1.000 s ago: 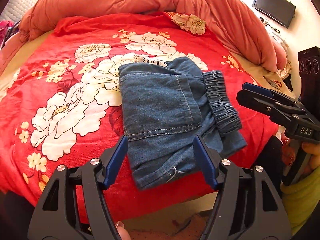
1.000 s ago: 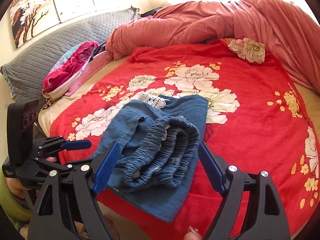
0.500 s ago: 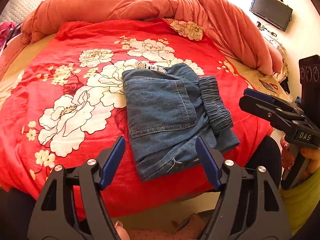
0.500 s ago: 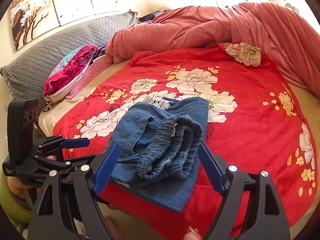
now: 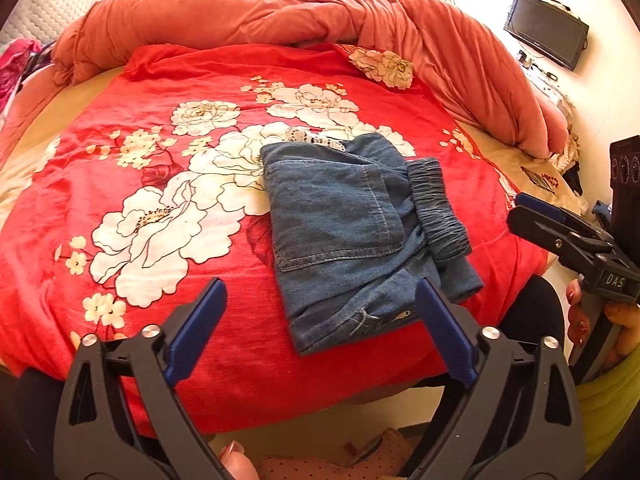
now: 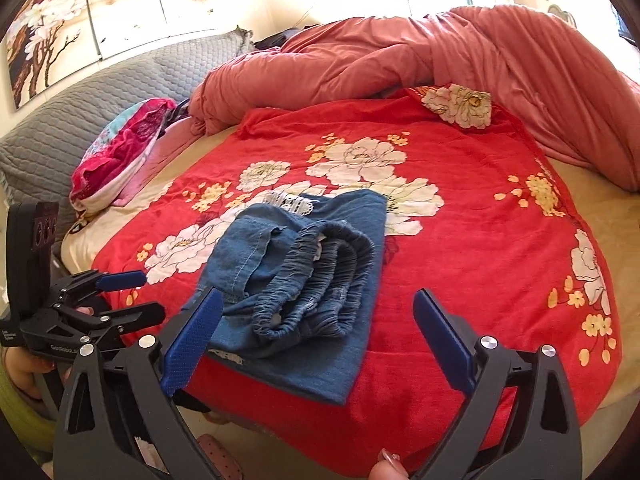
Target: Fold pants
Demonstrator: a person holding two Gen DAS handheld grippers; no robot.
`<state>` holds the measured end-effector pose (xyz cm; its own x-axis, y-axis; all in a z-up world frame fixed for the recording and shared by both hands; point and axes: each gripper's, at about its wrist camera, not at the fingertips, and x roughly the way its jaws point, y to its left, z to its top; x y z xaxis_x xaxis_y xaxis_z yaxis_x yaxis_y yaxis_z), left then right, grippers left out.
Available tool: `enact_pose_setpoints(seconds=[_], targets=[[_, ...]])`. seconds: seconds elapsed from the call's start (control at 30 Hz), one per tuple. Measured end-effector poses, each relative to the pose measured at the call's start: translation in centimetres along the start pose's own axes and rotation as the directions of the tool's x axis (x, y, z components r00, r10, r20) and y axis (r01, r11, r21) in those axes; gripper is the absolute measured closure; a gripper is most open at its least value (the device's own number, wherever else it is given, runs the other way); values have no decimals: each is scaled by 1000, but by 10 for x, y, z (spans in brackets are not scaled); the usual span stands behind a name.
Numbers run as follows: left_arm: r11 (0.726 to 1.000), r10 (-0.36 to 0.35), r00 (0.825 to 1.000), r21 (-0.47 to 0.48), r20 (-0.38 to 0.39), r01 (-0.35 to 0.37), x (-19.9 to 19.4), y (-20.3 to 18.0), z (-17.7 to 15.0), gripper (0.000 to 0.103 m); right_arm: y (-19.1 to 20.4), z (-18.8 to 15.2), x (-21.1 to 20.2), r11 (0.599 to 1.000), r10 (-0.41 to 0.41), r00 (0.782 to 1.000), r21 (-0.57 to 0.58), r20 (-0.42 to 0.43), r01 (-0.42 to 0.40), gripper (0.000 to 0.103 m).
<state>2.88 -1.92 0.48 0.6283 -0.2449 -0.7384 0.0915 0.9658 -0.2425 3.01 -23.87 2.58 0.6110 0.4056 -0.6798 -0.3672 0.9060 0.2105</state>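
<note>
the denim pants (image 5: 352, 236) lie folded into a compact bundle near the front edge of the red floral blanket (image 5: 160, 184) on the bed. both the left hand-held gripper (image 5: 320, 320) and right hand-held gripper (image 6: 316, 336) hover just short of them, jaws opening wide and empty, likely because the fold looks finished

The pants (image 5: 340, 224) are blue denim, folded into a compact, roughly rectangular bundle that lies flat on the blanket (image 5: 100, 152), near its front edge and over its white flower print. On top sits a square patch pocket with pale stitching. The gathered elastic waistband (image 5: 438, 208) runs along the bundle's right side in the left wrist view; in the right wrist view it faces the camera as a stack of ruched layers (image 6: 316, 280). A strip of white lace (image 6: 290, 202) peeks out at the far edge. The lowest layer sticks out past the bundle toward the blanket's front edge.
</note>
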Motion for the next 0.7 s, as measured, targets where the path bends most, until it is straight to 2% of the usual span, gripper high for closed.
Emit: enact_pose_setpoints(seconds=[0.3,0.5,0.7], targets=[[995,26,999,-92,-26,-29,13,31,-3,10,-13,-5,16,998,-31,999,60,-41,34,8],[986,-21,999,-166,-47,13,26,42,-2,10,-23,-6,29,992,-15,998,124,-69,23,8],[982,-52,997,-183,-62,39,40,38,4,10,-32,-5,36,986,-26,997,163,-71,37,8]])
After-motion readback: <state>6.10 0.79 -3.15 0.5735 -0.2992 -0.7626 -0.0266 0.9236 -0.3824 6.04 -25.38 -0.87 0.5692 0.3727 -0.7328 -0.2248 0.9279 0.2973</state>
